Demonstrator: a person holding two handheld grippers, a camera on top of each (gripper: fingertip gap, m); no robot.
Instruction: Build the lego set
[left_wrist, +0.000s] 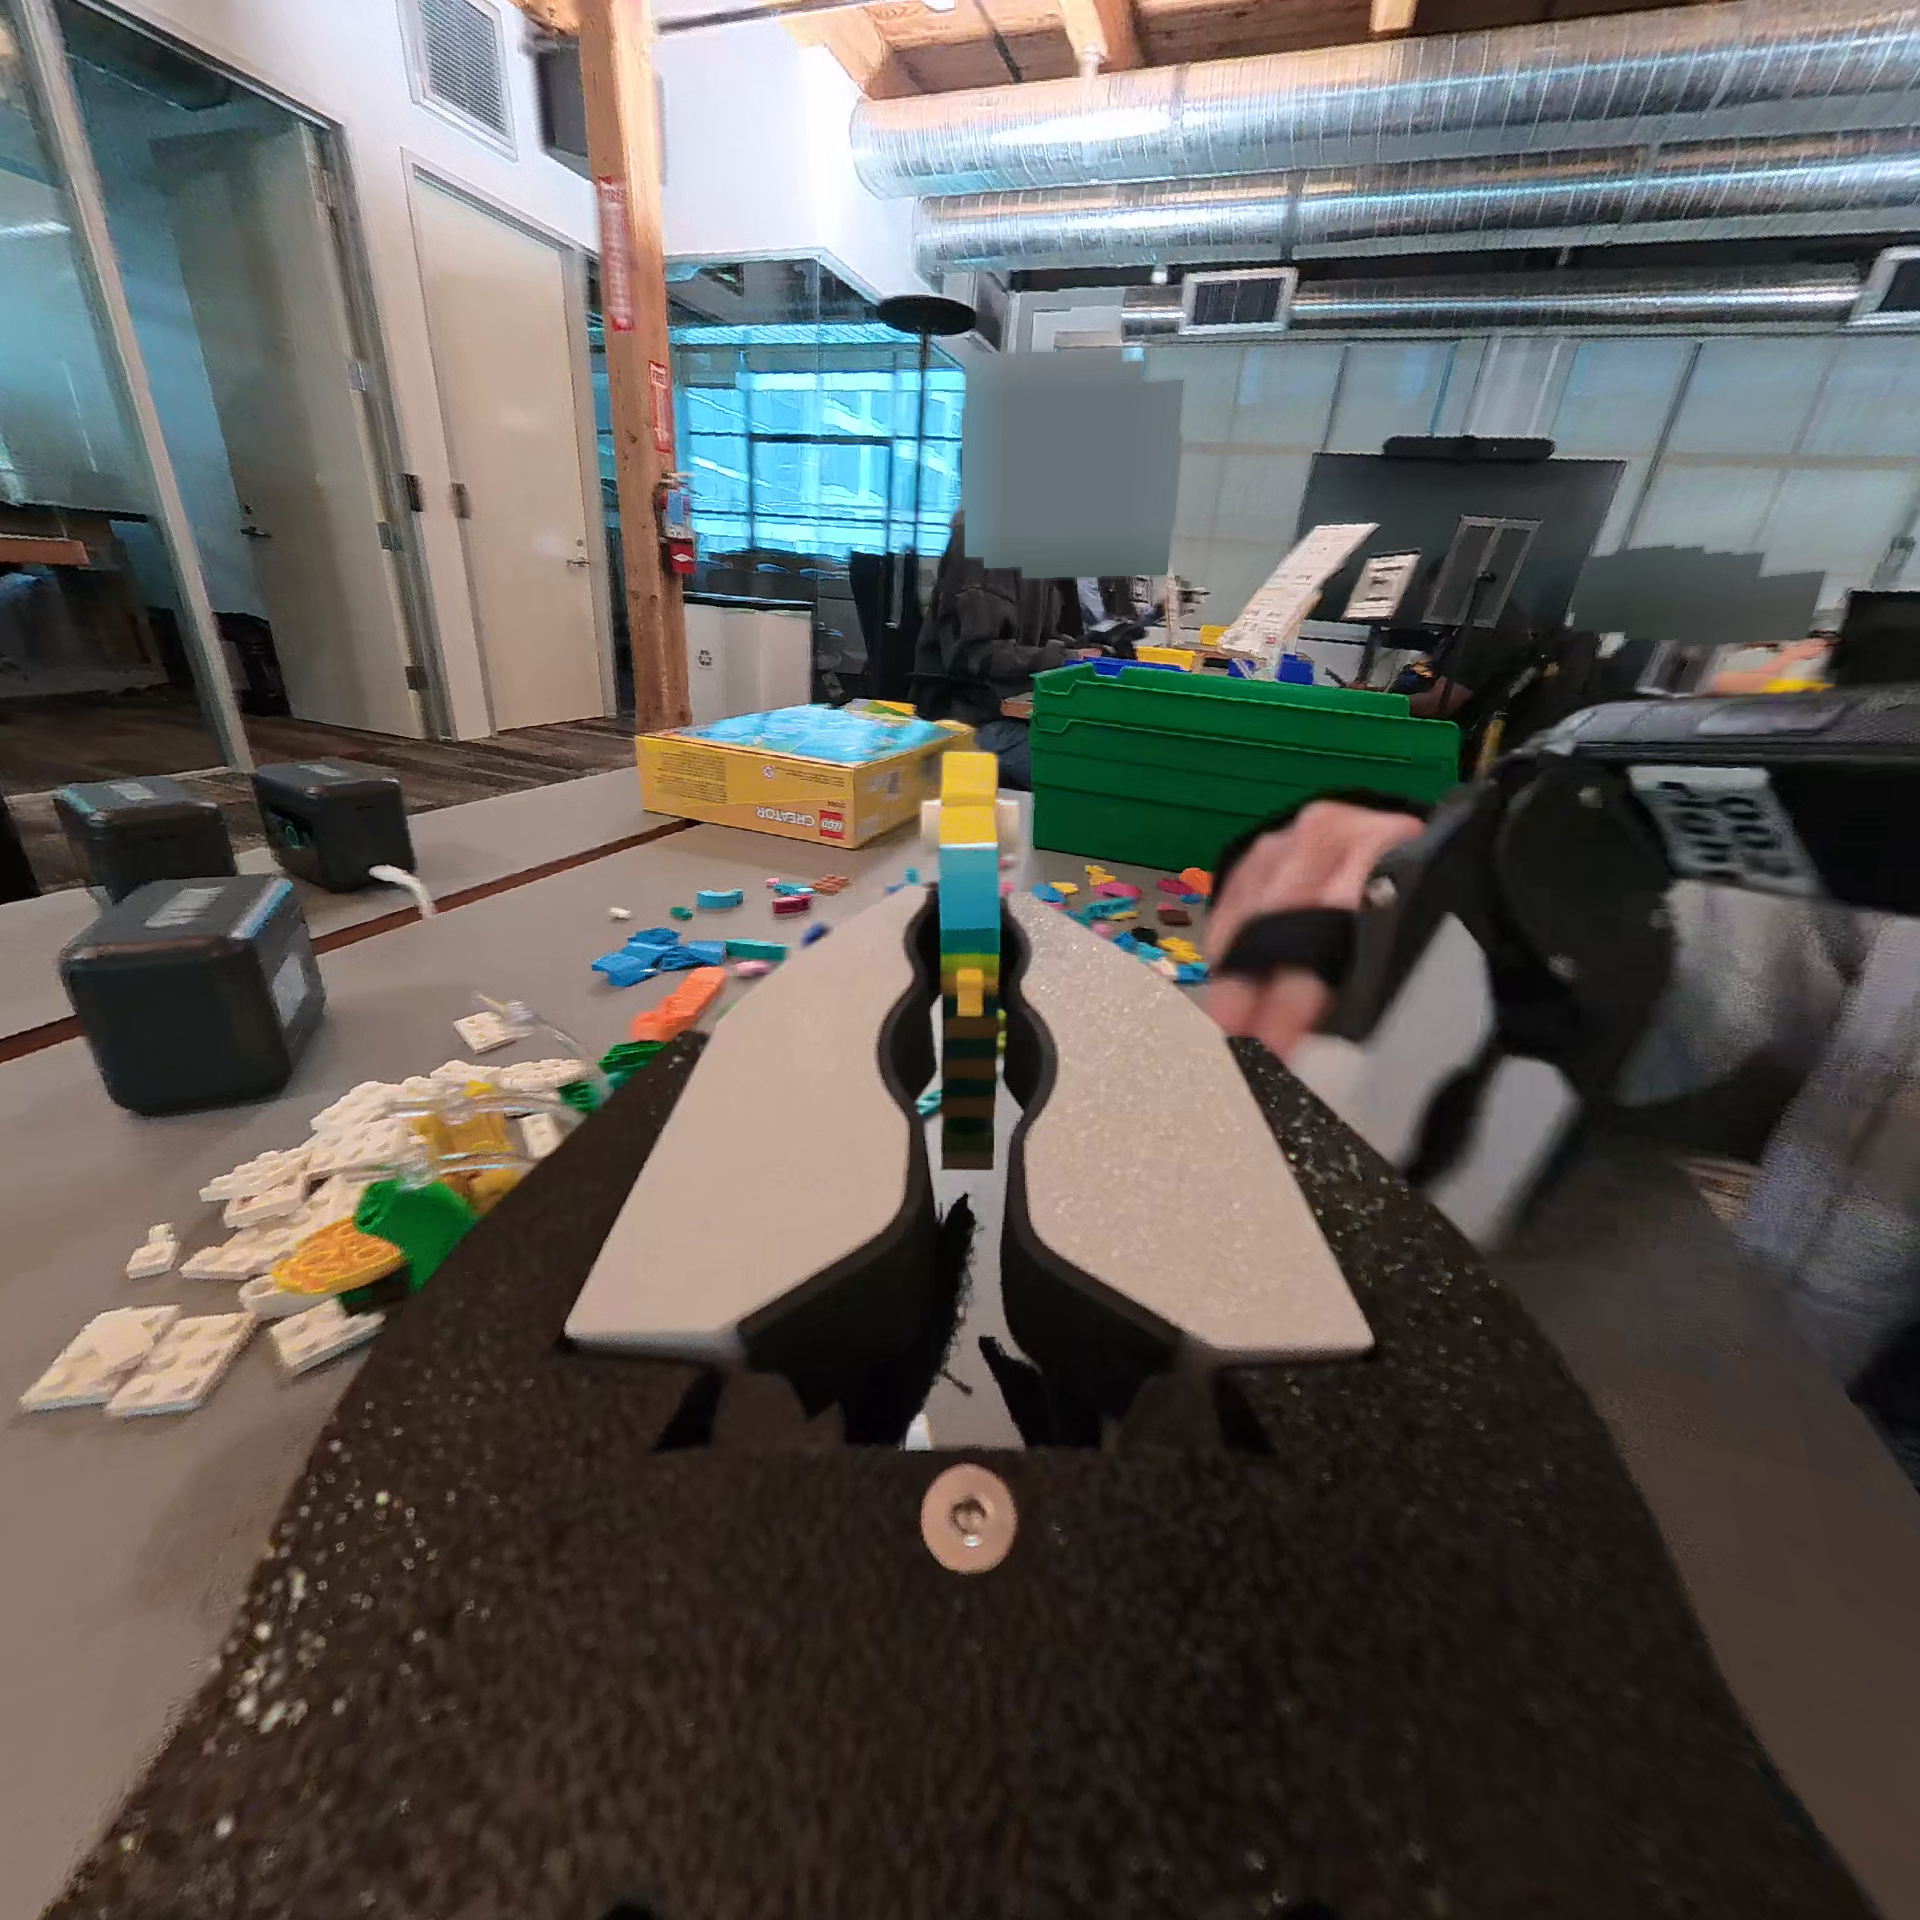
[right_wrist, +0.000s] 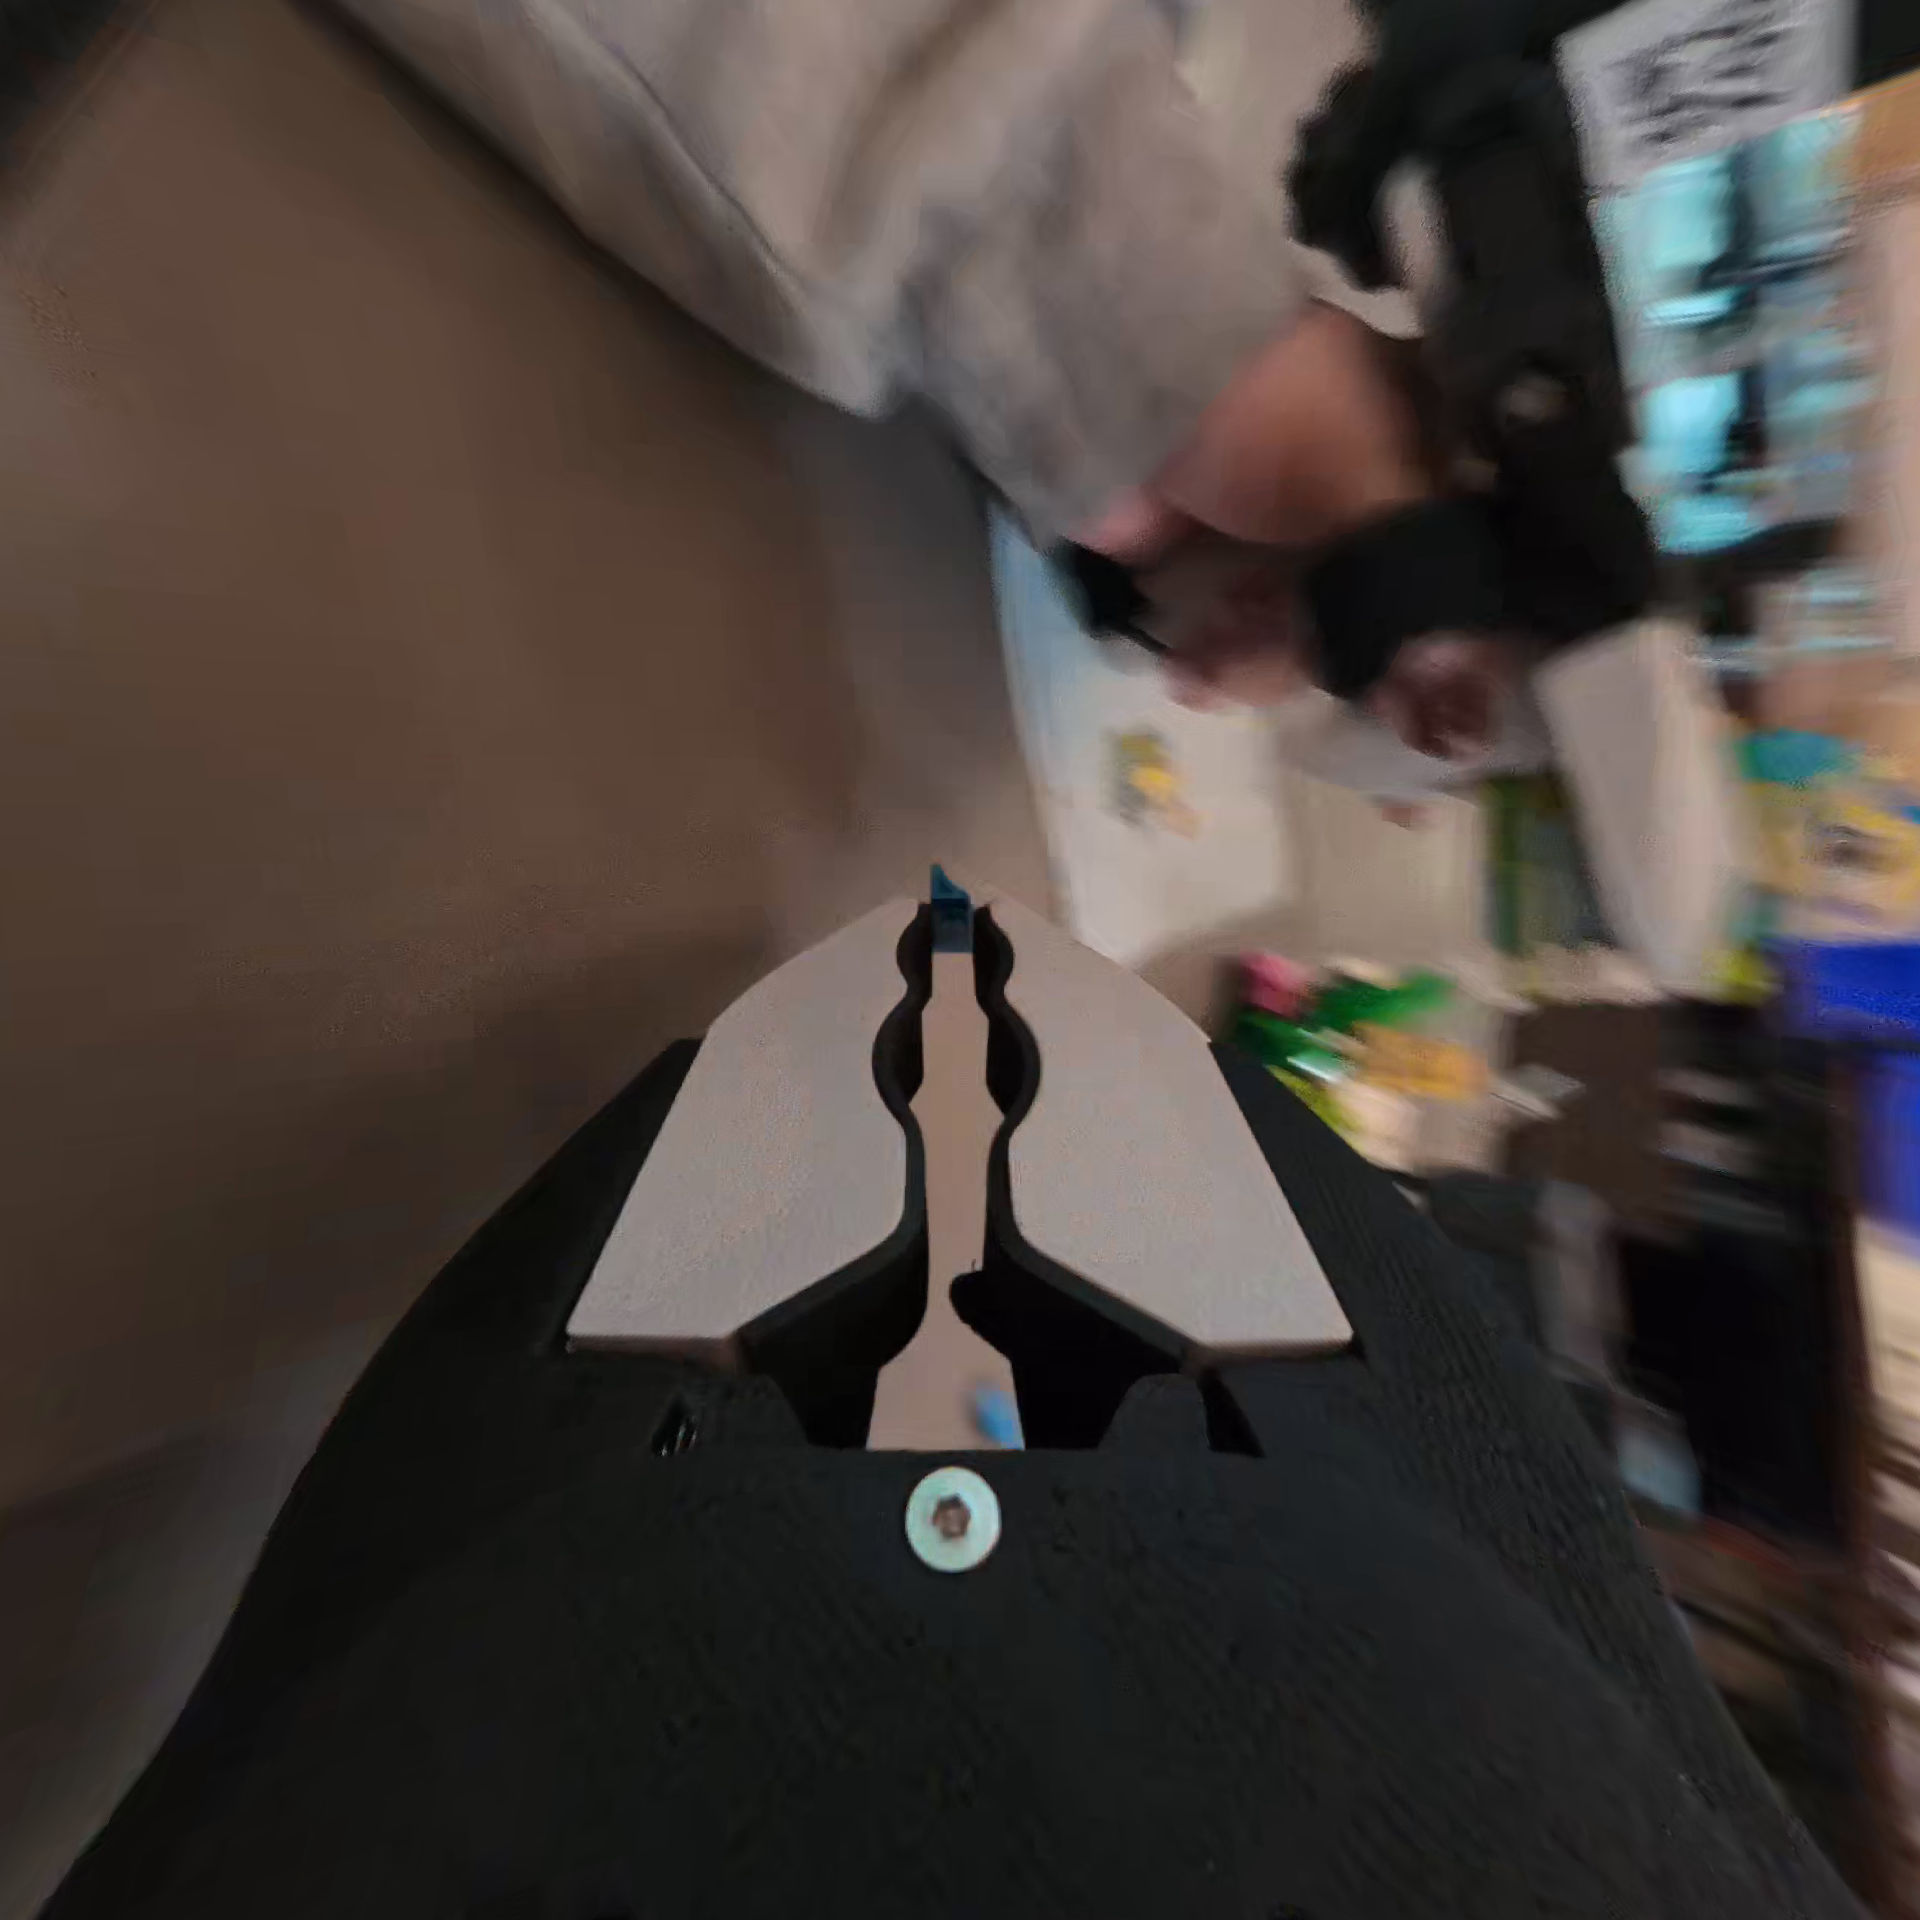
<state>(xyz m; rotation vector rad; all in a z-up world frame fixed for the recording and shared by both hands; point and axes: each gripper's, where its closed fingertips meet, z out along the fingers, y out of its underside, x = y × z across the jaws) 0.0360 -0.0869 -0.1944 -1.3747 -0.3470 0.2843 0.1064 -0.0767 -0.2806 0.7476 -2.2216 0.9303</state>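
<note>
Yellow-topped brick stack (left_wrist: 968, 935) sits clamped in our left gripper (left_wrist: 968, 925); our right gripper (right_wrist: 951, 920) pinches a blue piece (right_wrist: 948, 912); a lettered yellow box (left_wrist: 800, 774) lies at twelve o'clock.

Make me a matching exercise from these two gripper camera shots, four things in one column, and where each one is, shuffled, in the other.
Things:
1. striped lego stack
2. small blue piece
3. white plates
4. yellow box

Places:
A. scattered on the table, to the left
B. pinched at the tips of the right gripper
C. clamped in the left gripper
D. lying at the far end of the table, beside the green bins

Pairs: 1-C, 2-B, 3-A, 4-D
</note>
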